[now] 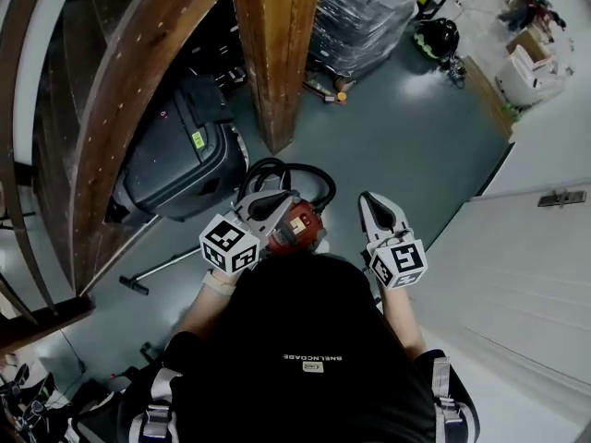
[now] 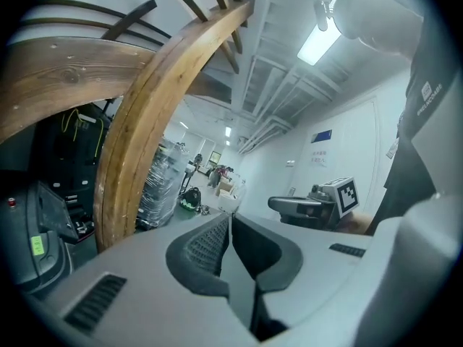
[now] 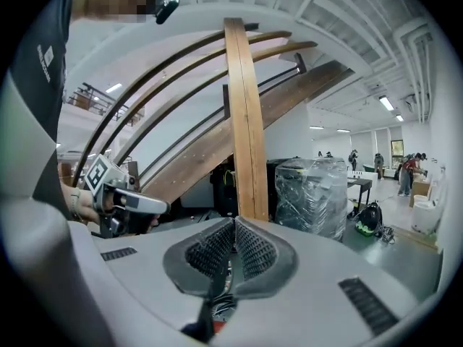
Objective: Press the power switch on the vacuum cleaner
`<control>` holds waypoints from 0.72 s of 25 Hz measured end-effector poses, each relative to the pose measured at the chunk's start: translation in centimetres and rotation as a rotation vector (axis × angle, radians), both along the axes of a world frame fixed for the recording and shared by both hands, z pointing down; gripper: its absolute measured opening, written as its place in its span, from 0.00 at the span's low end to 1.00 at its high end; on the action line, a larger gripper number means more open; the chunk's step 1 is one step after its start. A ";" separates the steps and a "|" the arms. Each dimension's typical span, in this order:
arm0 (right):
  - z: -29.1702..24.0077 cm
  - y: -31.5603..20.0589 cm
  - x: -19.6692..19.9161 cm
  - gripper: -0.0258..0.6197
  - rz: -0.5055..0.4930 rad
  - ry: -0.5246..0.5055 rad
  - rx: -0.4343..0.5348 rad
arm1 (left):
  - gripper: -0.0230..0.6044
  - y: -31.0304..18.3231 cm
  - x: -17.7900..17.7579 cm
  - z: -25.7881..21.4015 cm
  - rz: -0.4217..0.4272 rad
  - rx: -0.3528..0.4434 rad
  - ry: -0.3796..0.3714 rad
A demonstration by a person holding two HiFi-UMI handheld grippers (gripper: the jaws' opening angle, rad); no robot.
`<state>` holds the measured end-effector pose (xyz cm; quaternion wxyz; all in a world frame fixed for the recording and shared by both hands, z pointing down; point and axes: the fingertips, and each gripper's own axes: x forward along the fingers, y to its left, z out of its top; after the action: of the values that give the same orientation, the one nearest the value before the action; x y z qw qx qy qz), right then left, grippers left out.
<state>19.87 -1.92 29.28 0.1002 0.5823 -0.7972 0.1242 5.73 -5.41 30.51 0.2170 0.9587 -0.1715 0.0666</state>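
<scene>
The left gripper (image 1: pixel 275 201) and the right gripper (image 1: pixel 372 201) are held side by side in front of the person's black shirt (image 1: pixel 314 340), level with one another and apart. In the left gripper view, the ribbed pads are pressed together along their length and nothing is held between them. In the right gripper view, the pads are likewise closed on each other with nothing gripped; a little red is seen through the slot below them.

The red vacuum cleaner (image 1: pixel 297 229) stands on the grey-green floor (image 1: pixel 406 137), below and between the two grippers and partly covered by the left one. Neither gripper can be seen touching it, and its power switch cannot be made out. A black hose (image 1: pixel 309 173) is looped just beyond the vacuum cleaner. A slim tube (image 1: pixel 157 270) lies on the floor to the left.

Further out, a dark grey case (image 1: pixel 175 160) is set beside a wooden post (image 1: pixel 277 53), under curved wooden beams (image 1: pixel 120 90). A film-wrapped pallet (image 1: pixel 365 7) and a black bag (image 1: pixel 436 35) stand farthest away
</scene>
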 end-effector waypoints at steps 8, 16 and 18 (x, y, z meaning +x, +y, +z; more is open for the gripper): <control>-1.9 0.9 0.6 0.09 0.032 -0.026 0.040 | 0.06 -0.1 2.2 -1.2 0.047 0.013 0.004; -1.8 0.6 1.0 0.09 0.045 -0.001 0.041 | 0.06 -0.3 2.7 -1.4 0.064 0.018 -0.003; -1.8 0.6 1.2 0.09 0.051 -0.015 0.039 | 0.06 -0.2 2.7 -1.3 0.063 0.014 -0.006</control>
<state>21.03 -1.36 27.48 0.0800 0.6034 -0.7850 0.1156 8.44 -5.65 29.22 0.2076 0.9648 -0.1425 0.0752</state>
